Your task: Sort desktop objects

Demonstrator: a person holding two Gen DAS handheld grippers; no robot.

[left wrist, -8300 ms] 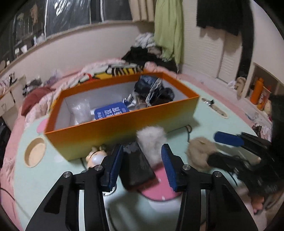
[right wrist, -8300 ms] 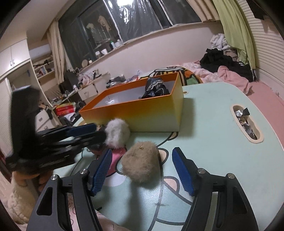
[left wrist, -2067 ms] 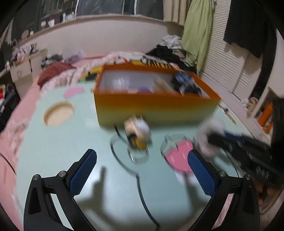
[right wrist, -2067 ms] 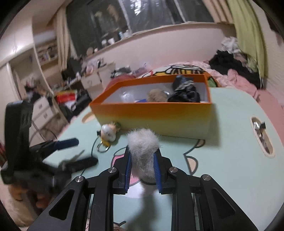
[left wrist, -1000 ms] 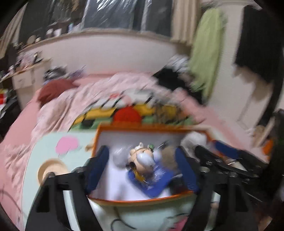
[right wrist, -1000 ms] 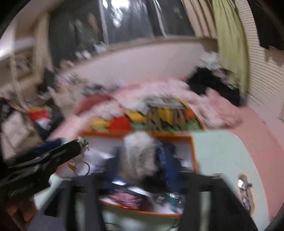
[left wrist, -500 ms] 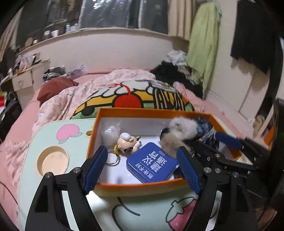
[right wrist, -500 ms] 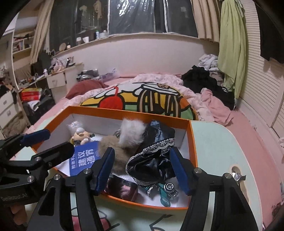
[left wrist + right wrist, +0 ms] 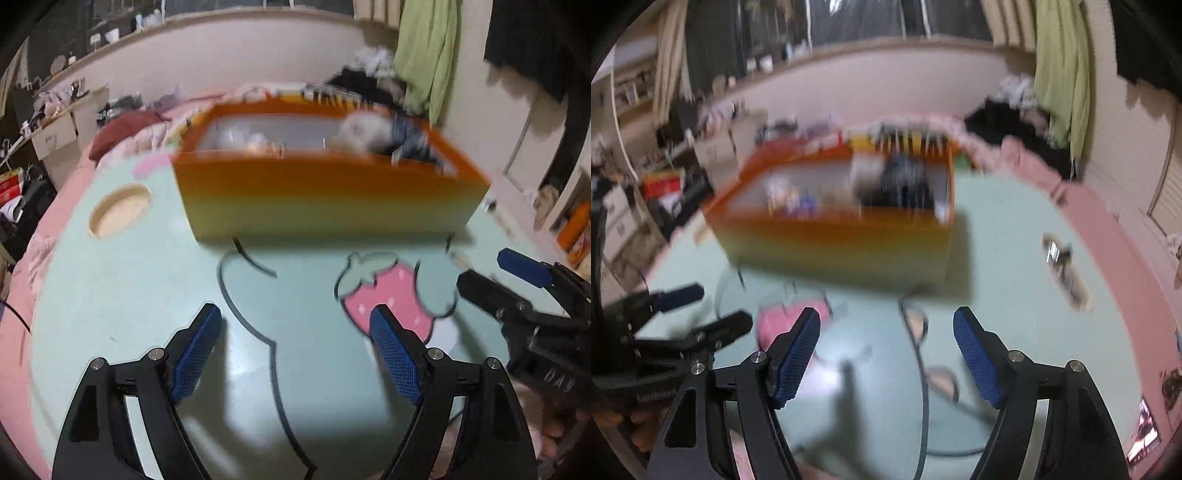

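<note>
Nearest in the left wrist view, the left gripper has its jaws spread and still widening, with nothing between the blue pads, only bare mint-green worktop and the dark curve of its printed drawing. At about 1 o'clock from those jaws lies a pink strawberry print. At 3 o'clock the right gripper reaches in from the frame edge, its jaws apart and empty.

In the right wrist view the right gripper shows the same: jaws spread, opening wider, nothing between the pads, only blurred worktop below. The left gripper sits at 9 o'clock, near the frame's left edge.

Farther off, at 12 o'clock from both sets of jaws and well apart from them, stands the orange box on the worktop; in the right view the box is turned with one corner toward the camera. The sorted things lie inside it, none near either gripper. Through the blur a pale pompom shows at the box's far right, just beside a dark bundle; smaller things at the left inside cannot be told apart. A round recess in the worktop lies at 10 o'clock from the left jaws, left of the box. Beyond the worktop is a pink bed with piled clothes.
</note>
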